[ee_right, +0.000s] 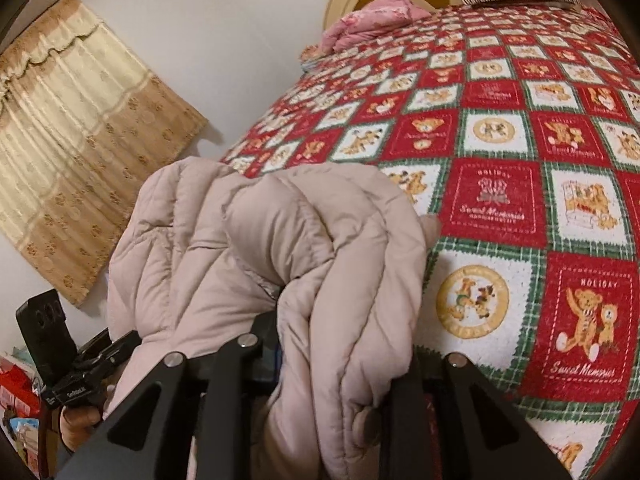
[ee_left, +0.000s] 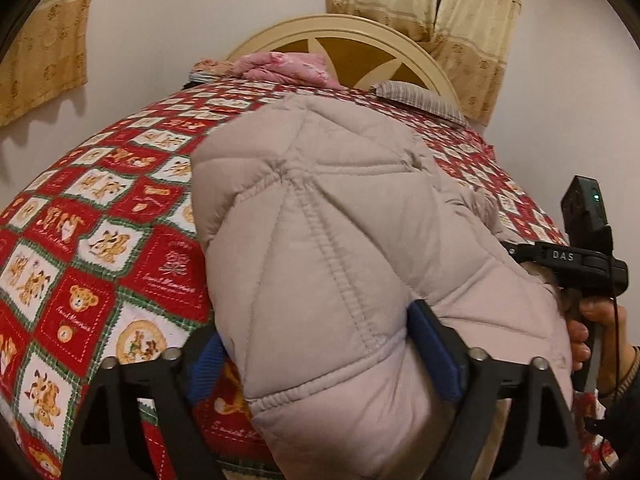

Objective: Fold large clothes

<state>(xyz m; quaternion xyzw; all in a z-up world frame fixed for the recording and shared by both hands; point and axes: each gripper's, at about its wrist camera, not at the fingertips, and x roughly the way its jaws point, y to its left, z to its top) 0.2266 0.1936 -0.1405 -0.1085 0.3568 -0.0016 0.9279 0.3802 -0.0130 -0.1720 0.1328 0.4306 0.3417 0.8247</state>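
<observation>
A pale pink quilted puffer coat (ee_left: 340,240) lies folded over on the bed. My left gripper (ee_left: 320,364) stands with a blue pad (ee_left: 434,354) on each side of the coat's near edge, shut on the thick padding. The right gripper shows at the right of this view (ee_left: 576,264), held by a hand against the coat's far side. In the right wrist view the coat (ee_right: 288,264) is bunched up between my right gripper's (ee_right: 336,384) black fingers, which are shut on it. The left gripper (ee_right: 80,372) shows at lower left beside the coat.
The bed carries a red, white and green teddy-bear quilt (ee_right: 500,152). A pink folded blanket (ee_left: 284,66) and a striped pillow (ee_left: 420,100) lie by the cream headboard (ee_left: 344,24). Beige curtains (ee_right: 80,152) hang on the walls. Clutter sits at the floor, lower left (ee_right: 16,400).
</observation>
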